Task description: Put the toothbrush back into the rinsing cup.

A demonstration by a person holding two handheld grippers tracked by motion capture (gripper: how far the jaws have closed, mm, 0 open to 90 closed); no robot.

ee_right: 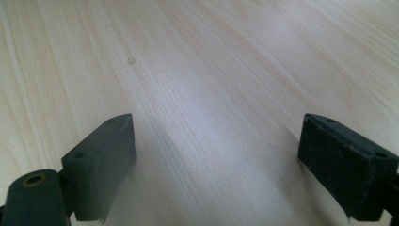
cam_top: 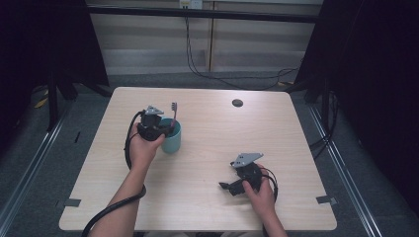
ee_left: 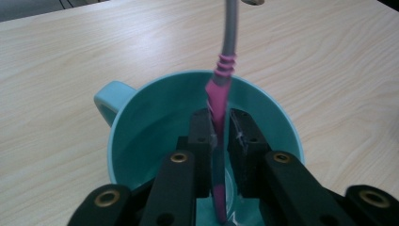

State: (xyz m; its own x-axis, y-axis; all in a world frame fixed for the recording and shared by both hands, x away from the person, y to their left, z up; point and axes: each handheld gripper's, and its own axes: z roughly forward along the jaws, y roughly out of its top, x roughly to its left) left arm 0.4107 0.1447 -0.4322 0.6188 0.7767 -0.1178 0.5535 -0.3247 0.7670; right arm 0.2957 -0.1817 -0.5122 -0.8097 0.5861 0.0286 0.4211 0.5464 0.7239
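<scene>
Teal mug (ee_left: 141, 122) on the worktop (cam_top: 212, 133) — the left gripper (ee_left: 219, 136) clasps a pink toothbrush (ee_left: 218, 101) inside it. Right gripper (ee_right: 216, 165) rests apart — jaws spread wide, nothing between them.

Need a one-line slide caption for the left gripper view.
Left gripper holds a pink-and-grey toothbrush by its handle inside a teal mug on the wooden table.

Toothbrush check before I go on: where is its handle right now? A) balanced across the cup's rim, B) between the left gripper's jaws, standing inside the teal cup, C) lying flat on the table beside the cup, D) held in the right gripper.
B: in the left gripper view the pink toothbrush stands between the left gripper's jaws inside the teal cup, pads on its handle.
</scene>
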